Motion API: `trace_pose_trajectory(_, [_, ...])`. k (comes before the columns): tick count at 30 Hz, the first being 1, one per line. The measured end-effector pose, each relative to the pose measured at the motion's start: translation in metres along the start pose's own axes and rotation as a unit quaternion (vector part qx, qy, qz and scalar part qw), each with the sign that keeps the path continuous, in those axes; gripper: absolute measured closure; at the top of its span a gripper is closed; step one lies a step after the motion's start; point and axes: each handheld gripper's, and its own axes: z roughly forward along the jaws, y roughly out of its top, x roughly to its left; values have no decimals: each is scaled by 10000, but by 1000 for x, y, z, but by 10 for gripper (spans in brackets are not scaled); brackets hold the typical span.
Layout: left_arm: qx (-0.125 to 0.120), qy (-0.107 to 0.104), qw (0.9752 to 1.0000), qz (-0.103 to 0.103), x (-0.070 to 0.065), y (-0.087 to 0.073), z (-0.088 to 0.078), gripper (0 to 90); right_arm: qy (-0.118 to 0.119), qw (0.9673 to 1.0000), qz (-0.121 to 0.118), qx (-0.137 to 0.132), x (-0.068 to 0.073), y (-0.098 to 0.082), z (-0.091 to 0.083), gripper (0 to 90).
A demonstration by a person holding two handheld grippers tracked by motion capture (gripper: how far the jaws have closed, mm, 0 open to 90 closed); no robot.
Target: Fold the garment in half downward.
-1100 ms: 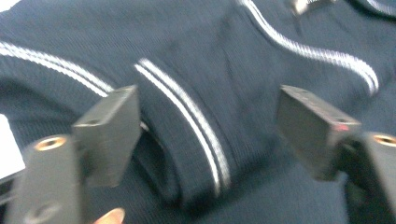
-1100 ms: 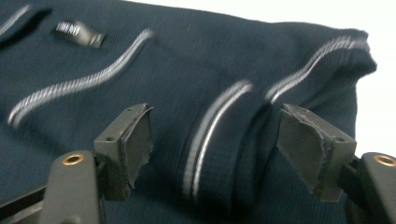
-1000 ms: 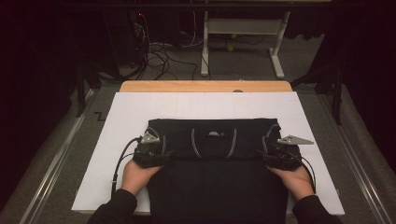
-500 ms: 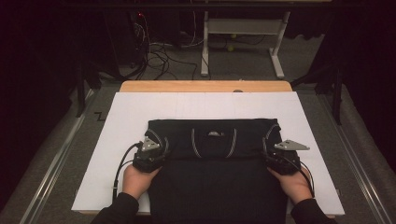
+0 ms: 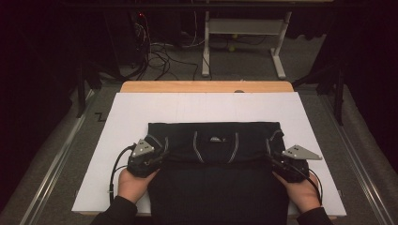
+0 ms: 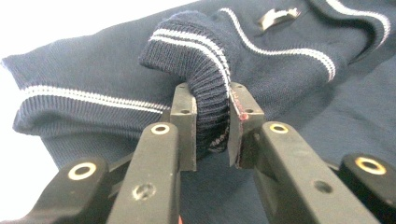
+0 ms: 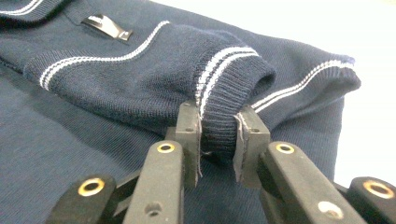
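Note:
A navy knit sweater (image 5: 216, 187) with white stripes lies folded on the white board (image 5: 202, 108). At its left side my left gripper (image 5: 159, 157) is shut on a ribbed sleeve cuff (image 6: 196, 56); the cuff bulges up between the pads (image 6: 187, 116). My right gripper (image 5: 274, 159) grips the other striped cuff (image 7: 229, 79) at the sweater's right side, pinched between its pads (image 7: 250, 140). Both pairs of jaws have just been closing, each with its cuff between them. A small metal clasp (image 6: 275, 16) sits on the collar area.
The white board rests on a wooden table (image 5: 206, 86) with bare board left, right and beyond the sweater. Behind the table stand a metal desk frame (image 5: 244, 28) and floor cables (image 5: 159, 51). Metal rails (image 5: 51, 173) run along both sides.
Both grippers have closed on the sleeve cuffs and drawn back toward the near edge, lifting the cuffs slightly.

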Motion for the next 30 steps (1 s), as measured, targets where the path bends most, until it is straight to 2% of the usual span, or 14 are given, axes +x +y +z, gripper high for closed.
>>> trace_pose_trajectory(6, [75, -132, 9998, 87, -10, -10, -15, 715, 133, 9998, 24, -109, 2, -9, -22, 759])
trace_pose_trajectory(16, [309, -209, 9992, 142, -22, -29, -26, 713, 241, 9996, -138, 19, 15, -30, -42, 759])
trace_pose_trajectory(21, [637, -246, 9976, 83, -22, -40, -19, 711, 268, 9993, -233, 152, 21, -40, -46, 758])
trace_pose_trajectory(26, [555, -271, 9980, 108, -27, -42, -25, 710, 297, 9992, -198, 195, 22, -44, -49, 757])
trace_pose_trajectory(30, [580, -311, 9978, 123, -29, -44, -27, 709, 305, 9991, -224, 193, 23, -47, -53, 757])
